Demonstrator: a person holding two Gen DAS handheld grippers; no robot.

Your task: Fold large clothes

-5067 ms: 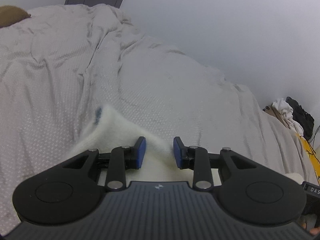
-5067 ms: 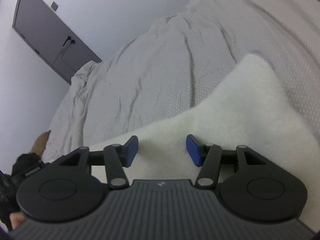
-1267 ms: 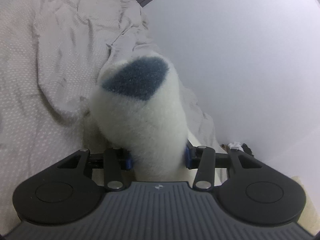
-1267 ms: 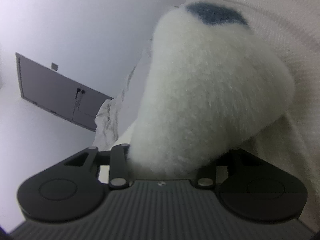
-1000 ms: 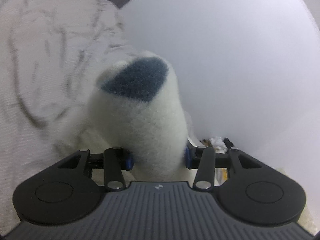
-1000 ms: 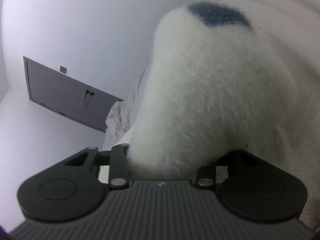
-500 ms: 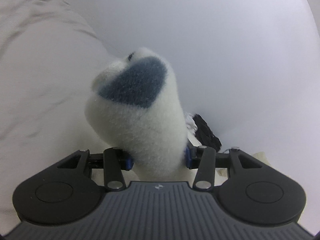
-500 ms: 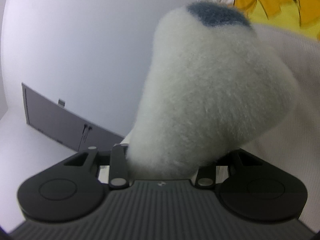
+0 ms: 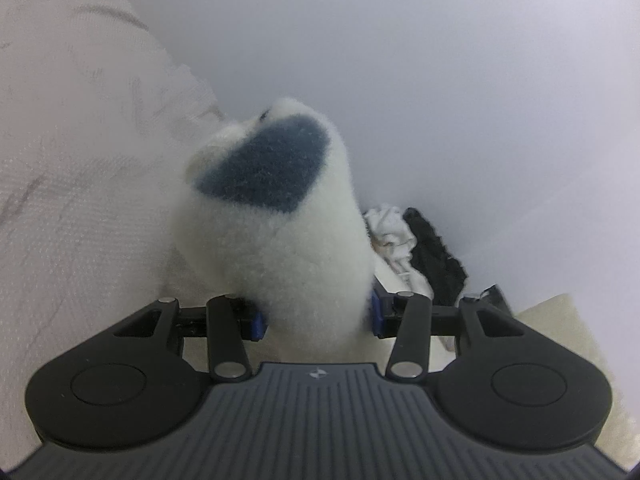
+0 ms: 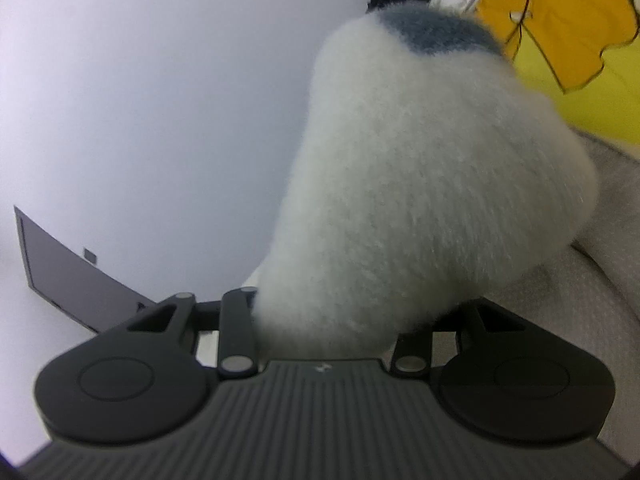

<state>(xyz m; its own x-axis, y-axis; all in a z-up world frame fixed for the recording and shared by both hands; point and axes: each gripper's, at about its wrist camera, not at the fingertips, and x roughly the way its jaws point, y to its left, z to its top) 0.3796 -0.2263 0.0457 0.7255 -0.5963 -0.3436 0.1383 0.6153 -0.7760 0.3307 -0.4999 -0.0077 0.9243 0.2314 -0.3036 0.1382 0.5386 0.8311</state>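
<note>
Fluffy white fleece garment with a blue-grey patch (image 9: 280, 240), bunched and raised above the pale quilted bed cover (image 9: 68, 200), clenched at once in left tool (image 9: 316, 318) and right tool (image 10: 324, 320), beside a plain white wall (image 9: 440, 60) and piled laundry (image 9: 416, 248).

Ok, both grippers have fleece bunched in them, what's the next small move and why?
Probably carry the white fleece garment on over the bedspread and lower it. The left gripper and right gripper both clamp thick bunches held up off the bed, so nothing is folded flat yet.
</note>
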